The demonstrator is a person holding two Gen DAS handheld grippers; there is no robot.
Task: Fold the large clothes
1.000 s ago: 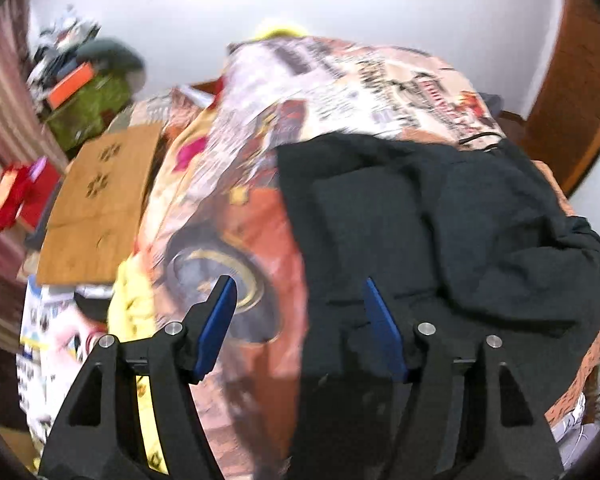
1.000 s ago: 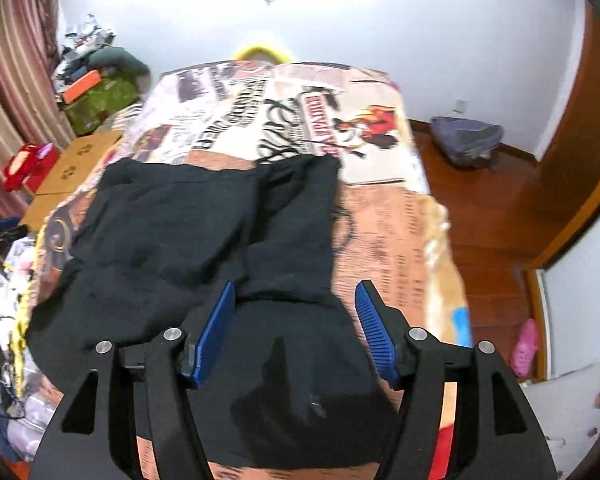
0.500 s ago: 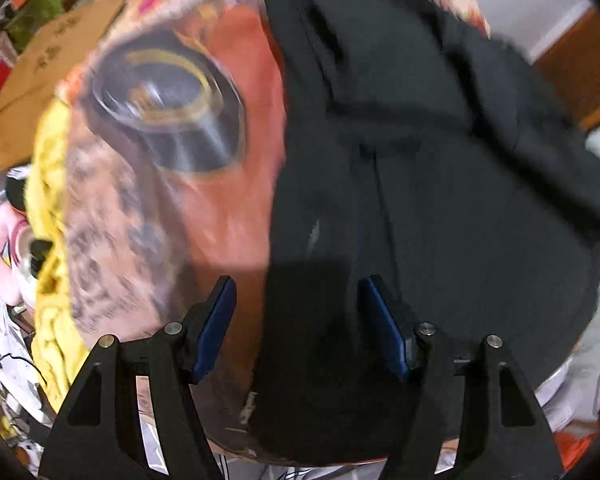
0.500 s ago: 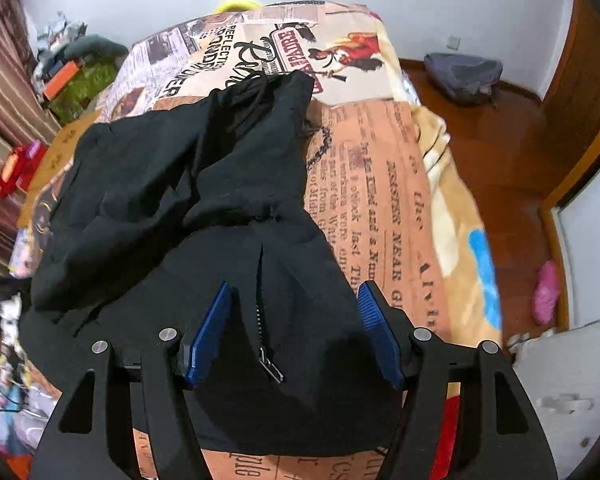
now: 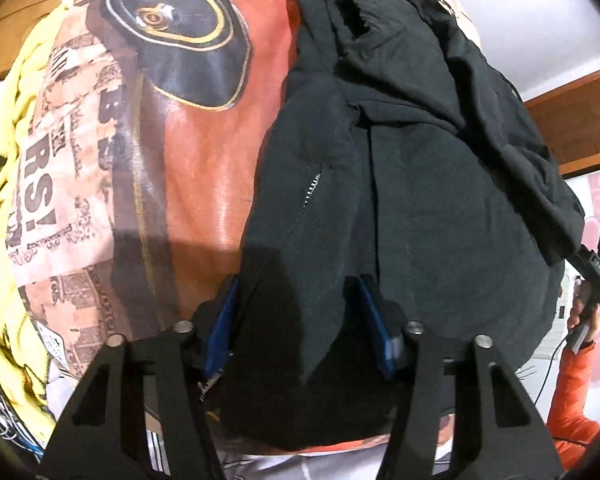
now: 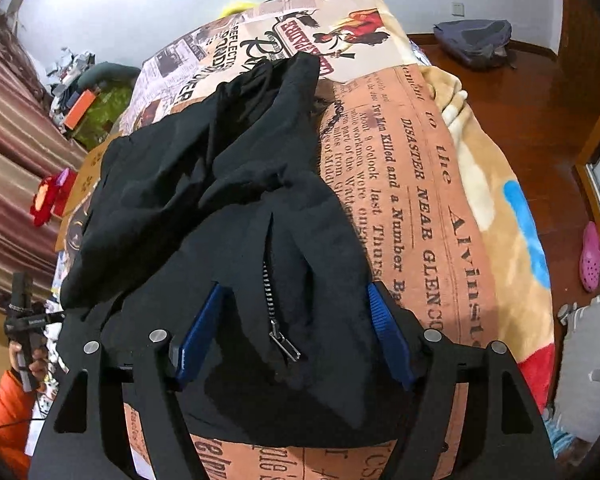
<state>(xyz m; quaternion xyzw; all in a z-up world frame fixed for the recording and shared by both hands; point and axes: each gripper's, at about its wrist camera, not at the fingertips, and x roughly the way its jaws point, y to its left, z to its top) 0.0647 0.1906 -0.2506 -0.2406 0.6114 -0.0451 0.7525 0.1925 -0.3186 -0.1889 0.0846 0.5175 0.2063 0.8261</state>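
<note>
A large black zip-up garment (image 5: 412, 184) lies rumpled on a bed covered by a newspaper-print blanket (image 5: 172, 152). In the left wrist view my left gripper (image 5: 300, 320) is open, low over the garment's near left edge, with black cloth lying between its blue pads. In the right wrist view the garment (image 6: 204, 208) shows a metal zipper (image 6: 278, 332). My right gripper (image 6: 296, 328) is open and straddles the near hem around the zipper. The jaws of neither gripper have closed on the cloth.
A yellow braided blanket (image 5: 4, 184) edges the bed on the left. Wooden floor (image 6: 540, 112), a grey bag (image 6: 476, 42) and a pink shoe (image 6: 592, 256) lie right of the bed. Boxes and clutter (image 6: 84, 108) stand at the far left. The other hand-held gripper (image 6: 24, 316) shows at the left.
Both grippers have dropped and moved forward onto the near edge of the garment. The cloth now lies between each pair of open pads.
</note>
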